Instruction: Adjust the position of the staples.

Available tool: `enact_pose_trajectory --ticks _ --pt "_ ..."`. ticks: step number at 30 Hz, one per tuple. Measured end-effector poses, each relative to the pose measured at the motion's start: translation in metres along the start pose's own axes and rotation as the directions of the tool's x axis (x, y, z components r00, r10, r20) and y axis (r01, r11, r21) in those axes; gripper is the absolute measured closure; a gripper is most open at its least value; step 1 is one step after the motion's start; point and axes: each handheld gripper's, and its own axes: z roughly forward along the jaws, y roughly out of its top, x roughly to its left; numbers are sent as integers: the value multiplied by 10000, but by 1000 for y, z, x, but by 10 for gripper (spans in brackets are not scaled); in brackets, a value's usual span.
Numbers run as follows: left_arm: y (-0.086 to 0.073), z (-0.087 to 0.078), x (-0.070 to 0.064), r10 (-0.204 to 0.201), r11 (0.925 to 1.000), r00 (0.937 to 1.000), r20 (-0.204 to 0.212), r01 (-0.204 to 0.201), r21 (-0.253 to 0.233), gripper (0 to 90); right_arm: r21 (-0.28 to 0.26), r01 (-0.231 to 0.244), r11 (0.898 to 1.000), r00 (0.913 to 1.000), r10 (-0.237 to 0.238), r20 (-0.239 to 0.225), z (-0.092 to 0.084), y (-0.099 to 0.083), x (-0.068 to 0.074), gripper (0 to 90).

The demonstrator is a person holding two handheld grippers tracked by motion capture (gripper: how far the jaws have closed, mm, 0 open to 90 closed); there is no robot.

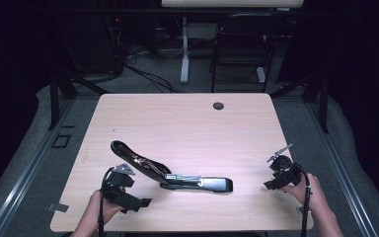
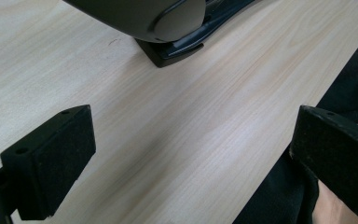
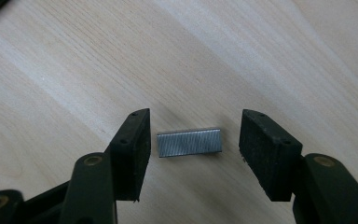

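A black stapler (image 1: 172, 175) lies swung open on the wooden table (image 1: 177, 118), its top arm raised toward the left; its rounded end (image 2: 158, 18) sits just beyond my left gripper's jaws. My left gripper (image 1: 137, 202) (image 2: 191, 154) rests near the front edge, open, with bare table between its pads. A short silver strip of staples (image 3: 189, 142) lies flat on the wood between the jaws of my right gripper (image 3: 196, 128) (image 1: 270, 185). A small gap shows on each side of the strip, so the pads do not touch it.
A round cable hole (image 1: 218, 105) sits near the table's far edge. Behind the table stand a black chair (image 1: 242, 44) and a desk leg (image 1: 184, 54). The table's front edge runs close under the left gripper, with dark cloth beyond it (image 2: 279, 186).
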Motion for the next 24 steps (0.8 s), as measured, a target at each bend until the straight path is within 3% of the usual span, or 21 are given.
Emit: enact_pose_trajectory --ticks 2,3,4,6,9,15,19,21,24 --pt "0 0 0 26 10000 10000 -83 -26 1 1 6 38 10000 10000 -38 -19 0 1 1 463" --pt "0 0 0 49 10000 9999 -98 -49 8 1 122 82 9999 9997 -85 236 0 1 1 483" --pt "0 0 -1 63 10000 9999 -107 -63 13 1 96 6 10000 10000 -5 -54 1 1 2 520" --pt "0 0 -1 26 10000 9999 -114 -26 -24 1 162 -13 9999 10000 13 6 2 1 3 560" --pt "0 0 -1 77 10000 9999 -125 -77 36 1 316 -4 9995 9998 -1 177 1 1 2 566" --pt "0 0 -1 21 10000 9999 -142 -21 -15 2 30 -719 9974 9973 719 124 -3 5 6 569" --pt "0 -1 -1 7 10000 9998 -190 -7 -4 3 -321 -1676 9853 9858 1677 -10 -9 16 12 569" --pt "0 -1 0 -3 10000 9998 -209 3 -4 3 -401 -2322 9718 9724 2308 -350 -12 22 18 569" --pt "0 -1 0 -10 10000 9998 -209 10 -8 4 -412 -2728 9612 9614 2707 -504 -12 30 25 569"
